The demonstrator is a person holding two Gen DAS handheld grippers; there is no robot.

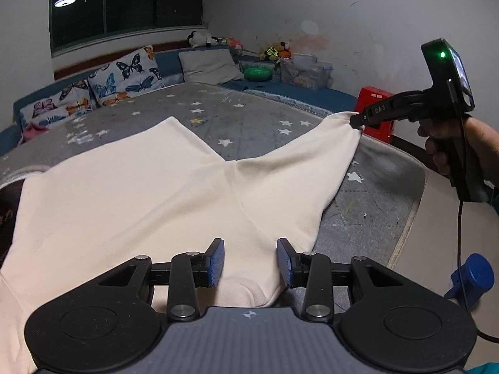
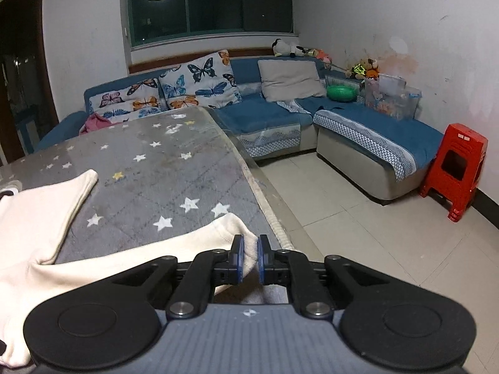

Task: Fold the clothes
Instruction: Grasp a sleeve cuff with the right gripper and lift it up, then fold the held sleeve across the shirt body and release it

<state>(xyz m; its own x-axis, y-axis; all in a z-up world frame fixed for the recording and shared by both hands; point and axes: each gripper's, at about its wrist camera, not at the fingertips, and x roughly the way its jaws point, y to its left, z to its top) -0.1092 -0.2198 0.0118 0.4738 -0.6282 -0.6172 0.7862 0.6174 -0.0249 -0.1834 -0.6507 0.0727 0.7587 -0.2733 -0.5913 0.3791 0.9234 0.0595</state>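
A cream long-sleeved garment [image 1: 140, 193] lies spread on the grey star-patterned table cover [image 1: 234, 118]. My left gripper [image 1: 250, 261] is open, its blue pads either side of a fold of the cream cloth near the table's front edge. My right gripper [image 2: 250, 257] is shut on the end of a cream sleeve [image 2: 230, 227] at the table's right edge. In the left wrist view the right gripper [image 1: 357, 121] holds that sleeve end [image 1: 340, 124] lifted and pulled out to the right. The other sleeve [image 2: 78, 187] lies flat further back.
A blue corner sofa [image 2: 280, 118] with butterfly cushions [image 2: 199, 81] and a grey cushion [image 2: 290, 78] stands behind the table. A red plastic stool [image 2: 455, 168] stands by the right wall. A clear storage box [image 2: 393, 99] and a green bowl [image 2: 341, 92] sit on the sofa. Tiled floor lies right of the table.
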